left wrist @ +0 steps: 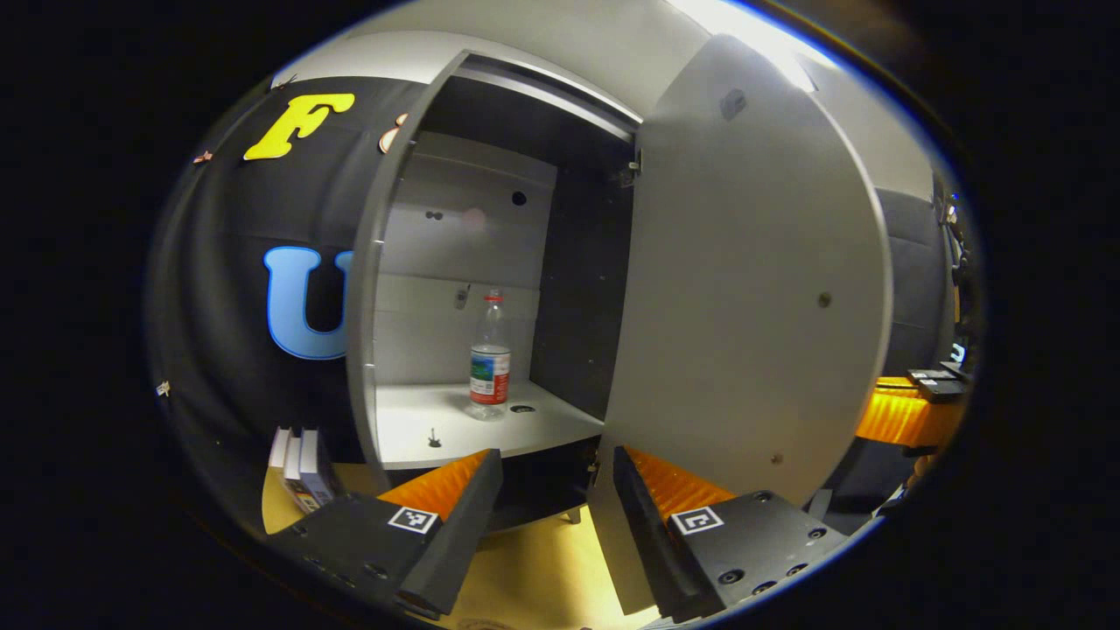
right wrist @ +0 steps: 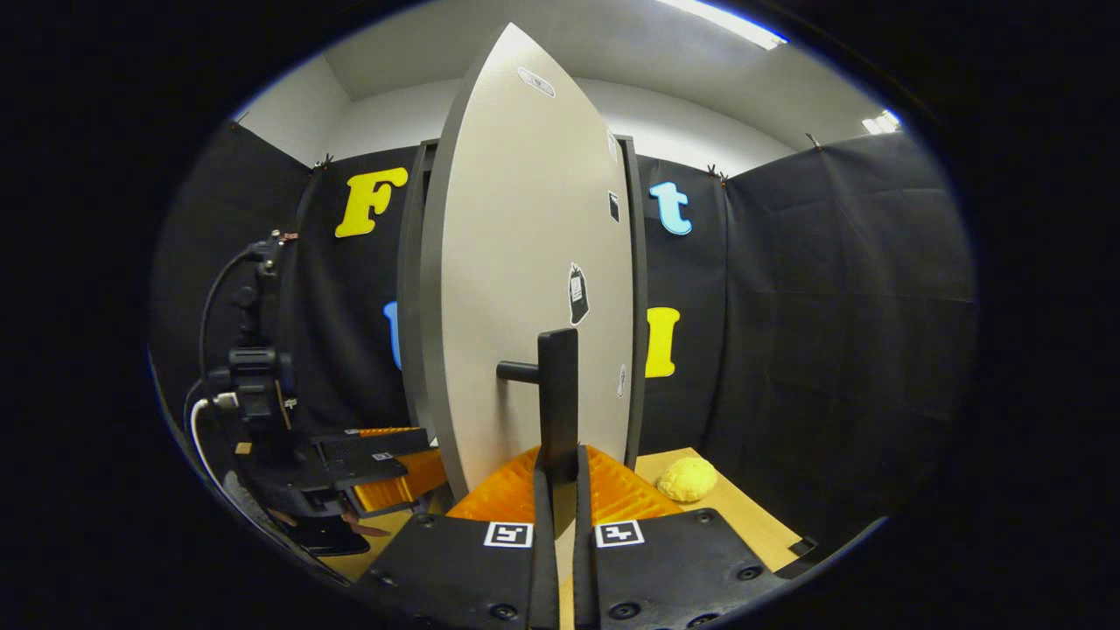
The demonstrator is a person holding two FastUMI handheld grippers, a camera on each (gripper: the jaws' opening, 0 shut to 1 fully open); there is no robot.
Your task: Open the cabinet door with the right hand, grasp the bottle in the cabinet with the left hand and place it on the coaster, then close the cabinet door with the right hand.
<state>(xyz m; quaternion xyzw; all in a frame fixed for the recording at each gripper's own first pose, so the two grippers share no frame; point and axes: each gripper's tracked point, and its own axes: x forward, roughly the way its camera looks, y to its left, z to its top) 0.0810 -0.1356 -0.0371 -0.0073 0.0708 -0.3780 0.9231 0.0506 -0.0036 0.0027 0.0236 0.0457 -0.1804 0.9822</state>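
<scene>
The left hand-held gripper point(left wrist: 556, 490) is level, facing the open cabinet point(left wrist: 455, 262), its fingers spread wide with nothing between them. The bottle point(left wrist: 490, 359) stands upright on the shelf point(left wrist: 455, 429) inside. The right hand-held gripper point(right wrist: 560, 490) is clamped on the door's point(right wrist: 525, 289) handle point(right wrist: 558, 394), the door swung open.

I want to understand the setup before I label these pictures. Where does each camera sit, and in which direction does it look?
Left gripper view: rides on the left gripper, whose fingers are open; faces into the open cabinet at the bottle on its shelf.
Right gripper view: rides on the right gripper, closed on the door handle; faces the door's outer side.
Shared: the cabinet door, and the left gripper, seen at left in the right gripper view.
</scene>
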